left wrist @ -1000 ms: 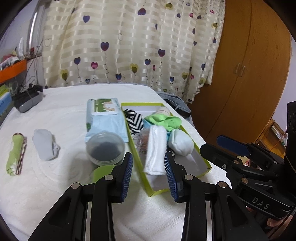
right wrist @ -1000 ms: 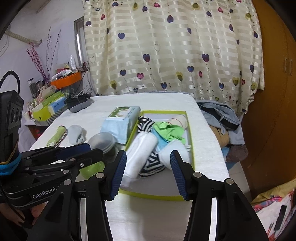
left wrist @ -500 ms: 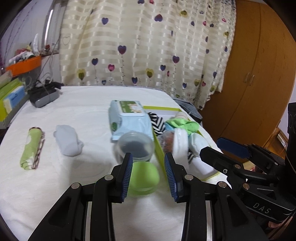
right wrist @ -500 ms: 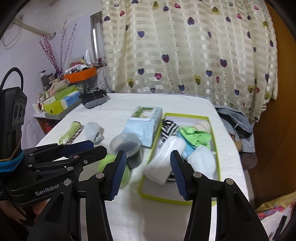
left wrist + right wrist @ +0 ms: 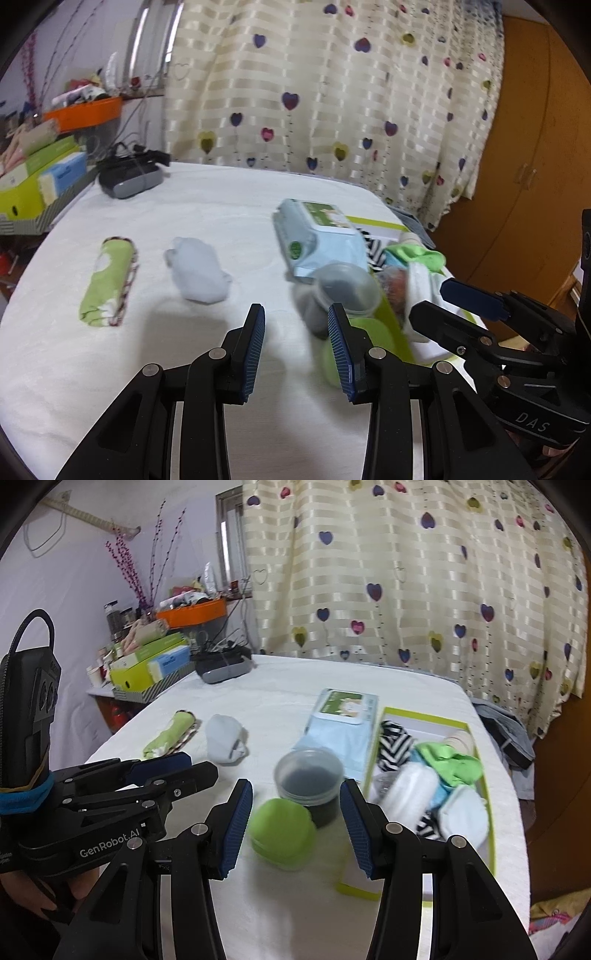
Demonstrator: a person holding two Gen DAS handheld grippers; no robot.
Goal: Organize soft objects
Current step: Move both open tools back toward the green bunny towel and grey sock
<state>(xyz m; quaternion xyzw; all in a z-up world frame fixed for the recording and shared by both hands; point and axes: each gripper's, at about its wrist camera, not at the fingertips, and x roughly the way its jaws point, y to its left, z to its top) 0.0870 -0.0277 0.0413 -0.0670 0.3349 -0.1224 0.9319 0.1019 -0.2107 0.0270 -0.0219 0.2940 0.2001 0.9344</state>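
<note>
A yellow-green box (image 5: 489, 808) on the white table holds several rolled socks and cloths: striped (image 5: 395, 744), green (image 5: 448, 758), white (image 5: 410, 794). A pale blue-grey sock (image 5: 199, 269) and a green rolled cloth (image 5: 107, 278) lie loose to the left; both also show in the right wrist view, the sock (image 5: 223, 738) and the cloth (image 5: 170, 734). My left gripper (image 5: 297, 347) is open and empty, above the table between the sock and the box. My right gripper (image 5: 295, 823) is open and empty, above a green lid (image 5: 282, 834).
A clear plastic cup (image 5: 308, 775) and a wet-wipes pack (image 5: 341, 722) stand left of the box. A dark headset (image 5: 129, 177) and stacked boxes (image 5: 33, 177) sit at the far left. The table edge runs along the right, by a wooden wardrobe (image 5: 532, 155).
Both grippers swung left, away from the box. The loose sock and rolled cloth moved toward the middle of the left view. Both stayed open and empty.
</note>
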